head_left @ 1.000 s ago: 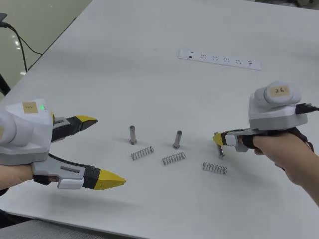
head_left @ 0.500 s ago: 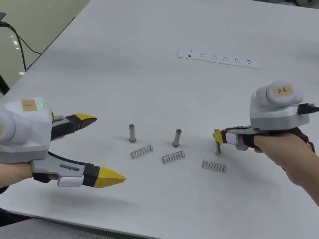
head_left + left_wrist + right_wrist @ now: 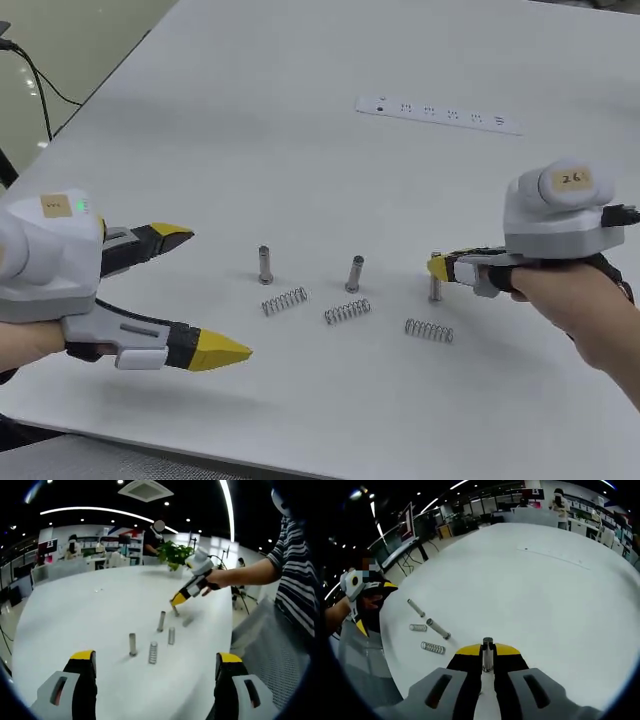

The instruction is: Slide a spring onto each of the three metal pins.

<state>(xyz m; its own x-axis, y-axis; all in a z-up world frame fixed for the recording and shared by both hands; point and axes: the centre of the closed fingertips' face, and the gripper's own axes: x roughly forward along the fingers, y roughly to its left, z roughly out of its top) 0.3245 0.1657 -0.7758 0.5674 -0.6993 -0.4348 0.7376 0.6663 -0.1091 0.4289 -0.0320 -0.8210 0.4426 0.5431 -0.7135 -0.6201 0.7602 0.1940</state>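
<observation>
Three short grey metal pins (image 3: 265, 265) are in play. Two stand upright on the white table (image 3: 300, 150), and the third is pinched near its top between the closed yellow-tipped fingers of the right gripper (image 3: 437, 269); whether its foot touches the table I cannot tell. Three small coiled wire springs (image 3: 347, 313) lie on their sides just in front of the pins. They look light and compliant, apt to roll or squash, so a gentle hold across mid-coil seems best. The pins look rigid and smooth — probably slippery. The left gripper (image 3: 214, 293) hovers well left of them, fingers spread wide, empty. The right gripper lies level, pointing left.
</observation>
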